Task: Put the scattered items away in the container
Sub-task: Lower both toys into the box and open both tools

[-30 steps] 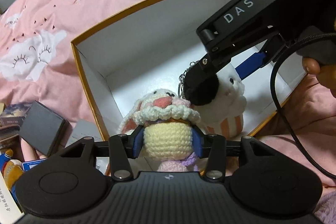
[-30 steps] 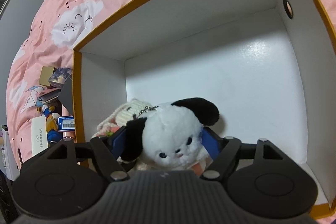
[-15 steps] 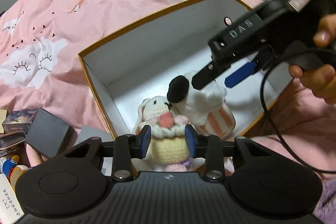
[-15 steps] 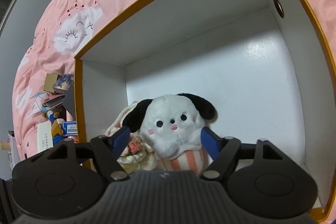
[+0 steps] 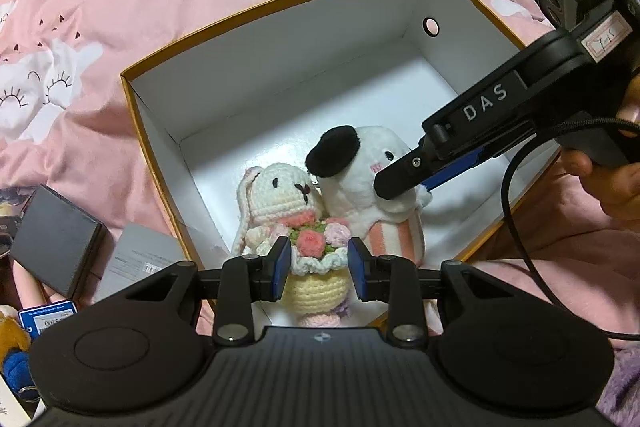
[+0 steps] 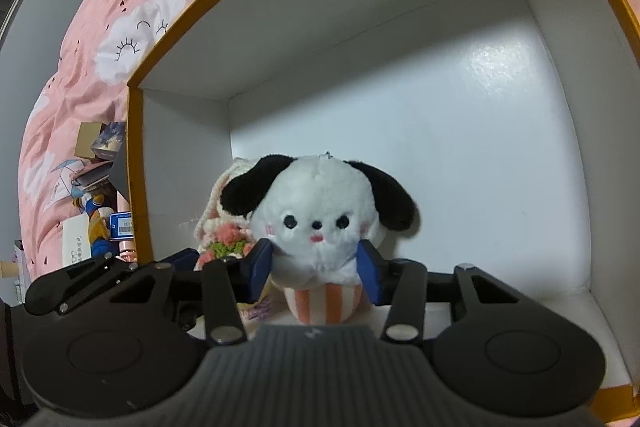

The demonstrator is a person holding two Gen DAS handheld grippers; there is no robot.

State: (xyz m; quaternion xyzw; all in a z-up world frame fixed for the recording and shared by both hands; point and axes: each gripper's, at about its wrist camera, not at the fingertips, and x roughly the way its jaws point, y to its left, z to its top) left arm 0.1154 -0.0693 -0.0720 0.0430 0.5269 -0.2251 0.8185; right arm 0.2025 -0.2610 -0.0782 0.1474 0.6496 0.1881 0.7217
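Both toys, the bunny (image 5: 280, 195) and the puppy (image 6: 320, 219), stood inside the box (image 5: 280, 67), each between a closing tool's half-shut pads, left tool (image 5: 319, 267), right tool (image 6: 316, 269), so lifting straight up seemed best

White capitals "DAS" stood on the black arm of the right hand-held gripper (image 5: 424, 183), at three o'clock in the left wrist view. A handwritten paper label (image 5: 607, 37) above it and a blue tag (image 5: 47, 319) at eight o'clock were unreadable.
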